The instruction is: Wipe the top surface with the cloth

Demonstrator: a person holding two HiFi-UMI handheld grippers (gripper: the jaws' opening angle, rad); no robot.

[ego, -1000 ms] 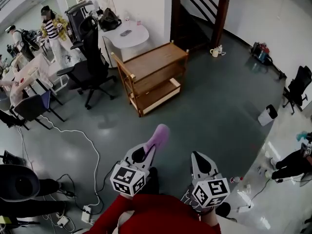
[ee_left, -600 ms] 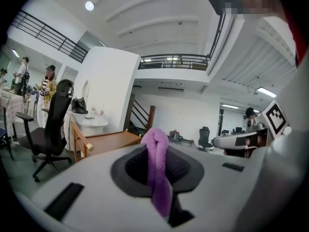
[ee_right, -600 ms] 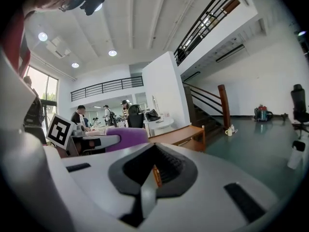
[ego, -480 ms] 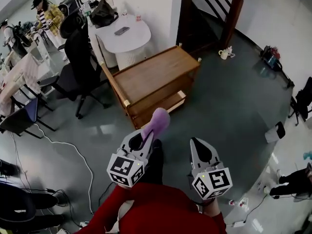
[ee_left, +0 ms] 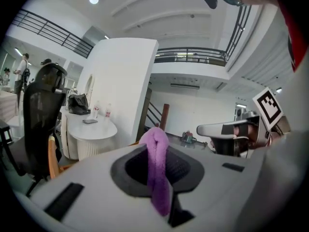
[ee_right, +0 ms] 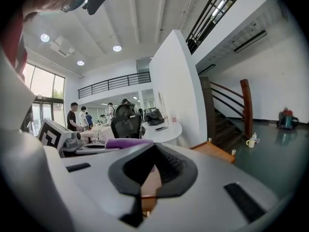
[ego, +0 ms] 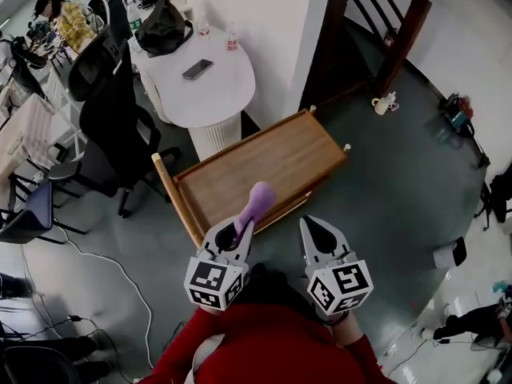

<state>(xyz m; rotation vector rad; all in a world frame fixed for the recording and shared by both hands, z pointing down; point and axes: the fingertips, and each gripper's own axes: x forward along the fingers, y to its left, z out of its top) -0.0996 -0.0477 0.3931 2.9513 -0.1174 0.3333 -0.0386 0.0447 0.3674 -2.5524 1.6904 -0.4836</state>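
Observation:
A wooden cart [ego: 264, 170] with a flat top stands on the grey floor just ahead of both grippers. My left gripper [ego: 237, 229] is shut on a purple cloth [ego: 256, 200], whose free end sticks out over the cart's near edge. In the left gripper view the cloth [ee_left: 158, 173] runs between the jaws and rises past the tips. My right gripper [ego: 317, 232] is held beside it on the right, shut with nothing in it. The right gripper view shows the cart's top [ee_right: 212, 151] ahead and the cloth [ee_right: 128, 142] at the left.
A white round table [ego: 228, 94] with a phone [ego: 197, 69] and a black bag [ego: 160, 14] stands behind the cart. A black office chair [ego: 112, 110] is at the left, a dark stair post [ego: 404, 34] at the right. Cables [ego: 104, 270] lie on the floor.
The cart has come much nearer and now lies directly in front of the grippers. Both grippers keep their hold and spacing; the cloth end now reaches over the cart's edge.

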